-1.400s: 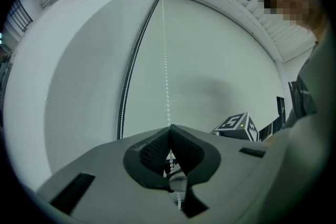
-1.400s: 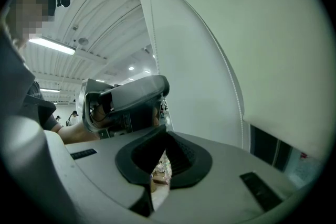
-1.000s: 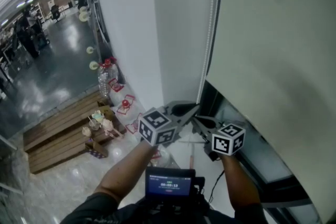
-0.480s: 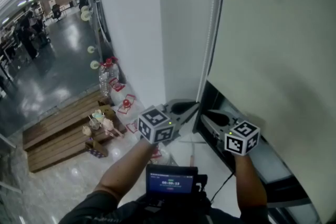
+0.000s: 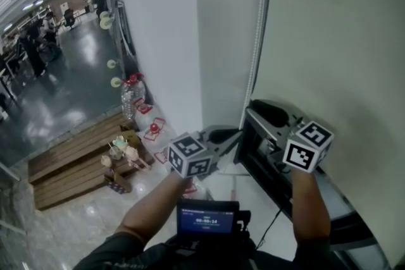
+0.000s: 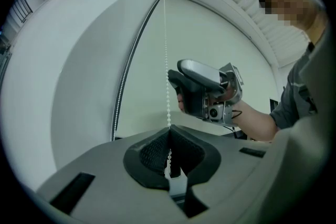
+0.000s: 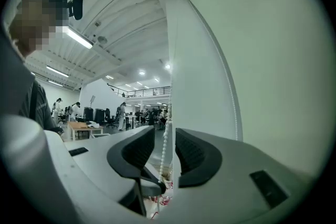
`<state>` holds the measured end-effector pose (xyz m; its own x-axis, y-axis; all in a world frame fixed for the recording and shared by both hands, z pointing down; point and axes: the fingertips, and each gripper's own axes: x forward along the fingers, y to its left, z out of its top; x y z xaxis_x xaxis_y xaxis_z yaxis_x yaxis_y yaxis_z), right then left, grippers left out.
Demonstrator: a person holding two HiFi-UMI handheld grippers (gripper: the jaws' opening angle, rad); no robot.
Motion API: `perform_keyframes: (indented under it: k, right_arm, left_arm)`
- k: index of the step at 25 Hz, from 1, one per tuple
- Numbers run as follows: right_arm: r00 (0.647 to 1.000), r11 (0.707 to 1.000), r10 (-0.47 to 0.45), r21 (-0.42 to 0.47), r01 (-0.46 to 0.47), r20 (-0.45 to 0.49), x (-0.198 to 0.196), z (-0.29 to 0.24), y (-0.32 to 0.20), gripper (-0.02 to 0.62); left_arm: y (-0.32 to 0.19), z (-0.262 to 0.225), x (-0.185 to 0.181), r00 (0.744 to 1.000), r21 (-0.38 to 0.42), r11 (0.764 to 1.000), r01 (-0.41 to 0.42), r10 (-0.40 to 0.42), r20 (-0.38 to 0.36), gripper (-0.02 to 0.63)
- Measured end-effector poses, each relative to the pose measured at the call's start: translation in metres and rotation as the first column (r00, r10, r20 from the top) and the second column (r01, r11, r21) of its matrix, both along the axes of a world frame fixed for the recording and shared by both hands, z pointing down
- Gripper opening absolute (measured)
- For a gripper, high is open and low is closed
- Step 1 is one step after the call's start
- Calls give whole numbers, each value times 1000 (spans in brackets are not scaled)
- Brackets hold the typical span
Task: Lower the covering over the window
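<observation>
Just right of the white wall (image 5: pixel 158 41), the left claw (image 5: pixel 235 131) points level with its jaws pressed together on the bead chain (image 5: pixel 256 41), which hangs straight down along the left edge of the pale blind (image 5: pixel 335 41). Higher and further right, the right claw (image 5: pixel 253 112) has just been opening its jaws; they stand apart with the same chain running ungripped between them. The blind covers the upper window (image 5: pixel 348 212), leaving a dark strip bare below its bottom edge.

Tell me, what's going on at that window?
Left gripper shut on white bead chain. Right gripper just opened, chain between jaws. Pale roller blind partly down.
</observation>
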<state>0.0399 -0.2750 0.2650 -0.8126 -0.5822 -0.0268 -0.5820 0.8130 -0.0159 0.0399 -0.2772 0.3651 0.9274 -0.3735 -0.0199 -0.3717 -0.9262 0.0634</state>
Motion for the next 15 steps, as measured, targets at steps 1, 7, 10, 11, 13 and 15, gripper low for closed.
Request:
perform_keyframes:
  k: [1,7,10,11,13,15]
  right_arm:
    - [1000,1000,-9,3,9,5,-3,-4,0,141]
    - [999,999,-4,37,2,37,-12,-21,-2,81]
    - [999,1000,-12,12,11,42,-12,-18,-5,15]
    - [999,1000,-21,6,21,44,-12,-18,-4,12]
    - [998,999,-36,-3,36,53,-13,-18,-3,5]
    - [997,999,-37,-10,37,66,-13,-17,-4,3]
  left_arm:
    - [1,0,0,1000,2,1000,-1,1,0,-2]
    - [12,-3,4,1000,-1,1000,-26,26,-10,-2]
    - [14,-2,7,999,-3,999,-33,33,-13,-2]
    - [14,-2,7,999,-4,999,-34,34,-16,-2]
    - [15,-4,8,999,0,999,-34,34,-17,-2]
    - [14,-2,6,1000,17,999,-28,28,-9,-2]
